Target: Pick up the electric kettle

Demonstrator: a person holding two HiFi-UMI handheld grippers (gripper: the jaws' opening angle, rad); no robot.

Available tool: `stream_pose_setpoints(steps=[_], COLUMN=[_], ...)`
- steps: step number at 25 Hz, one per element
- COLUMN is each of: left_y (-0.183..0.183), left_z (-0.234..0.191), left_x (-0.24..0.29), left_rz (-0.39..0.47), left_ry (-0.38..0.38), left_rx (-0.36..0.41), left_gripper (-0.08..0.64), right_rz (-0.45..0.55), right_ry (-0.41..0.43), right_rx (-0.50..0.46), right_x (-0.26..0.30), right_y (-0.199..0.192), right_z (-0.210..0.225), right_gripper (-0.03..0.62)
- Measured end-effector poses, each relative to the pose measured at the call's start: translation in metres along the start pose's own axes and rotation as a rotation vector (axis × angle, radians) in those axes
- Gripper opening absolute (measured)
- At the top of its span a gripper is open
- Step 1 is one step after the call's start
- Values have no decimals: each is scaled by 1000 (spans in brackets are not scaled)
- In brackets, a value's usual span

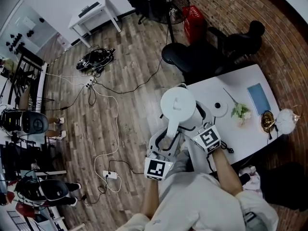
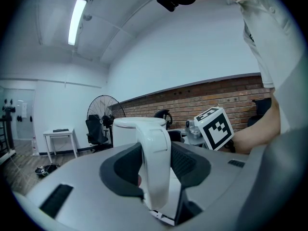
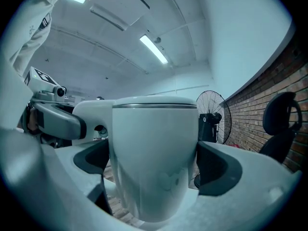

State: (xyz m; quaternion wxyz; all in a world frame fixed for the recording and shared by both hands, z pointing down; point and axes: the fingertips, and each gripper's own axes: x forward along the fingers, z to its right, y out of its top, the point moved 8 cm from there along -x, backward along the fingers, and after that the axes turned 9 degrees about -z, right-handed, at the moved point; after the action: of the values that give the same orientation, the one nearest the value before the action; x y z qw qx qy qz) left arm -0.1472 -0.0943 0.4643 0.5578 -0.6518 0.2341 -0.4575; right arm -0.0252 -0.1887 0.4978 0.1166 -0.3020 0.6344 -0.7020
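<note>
White table (image 1: 233,83) sits right of centre with a round kettle base (image 1: 220,108), a small bunch of flowers (image 1: 240,112), a blue pad (image 1: 258,98) and a goldish bowl (image 1: 267,121) on it. The wood floor (image 1: 130,57) on the left has cables (image 1: 103,97) and a power strip (image 1: 110,174).

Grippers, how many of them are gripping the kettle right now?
2. The left gripper is shut on the kettle by its handle; the right gripper clamps its body.

kettle (image 1: 178,106) base hidden, person (image 1: 192,201) cut off
</note>
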Motion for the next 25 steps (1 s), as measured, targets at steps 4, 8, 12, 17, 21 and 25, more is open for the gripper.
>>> stream_pose_setpoints(steps=[4,8,12,17,21,25], left_y=[2,3,1,3,3,6], left_z=[0,0,2,2,0,0], left_x=[-3,-6,-6,-8,-10,-12], left_rz=[14,20,12,12,17,38], left_ry=[10,15,19,19,22,26], left_rx=[14,3,-7,-4,-4,9], left_gripper=[167,167,167,167,167,167], right_rz=[-2,5,12,13,23,26], right_ry=[4,10,13,12,10,18], right_rx=[-39,-17,-20,-19,-38,-45], right_x=[1,1,-1,-1,1,1], right_y=[2,2,3,4,5,4], right_z=[-1,-3,-4,-6,-7,-8], right_gripper=[565,563,561,561,561,561])
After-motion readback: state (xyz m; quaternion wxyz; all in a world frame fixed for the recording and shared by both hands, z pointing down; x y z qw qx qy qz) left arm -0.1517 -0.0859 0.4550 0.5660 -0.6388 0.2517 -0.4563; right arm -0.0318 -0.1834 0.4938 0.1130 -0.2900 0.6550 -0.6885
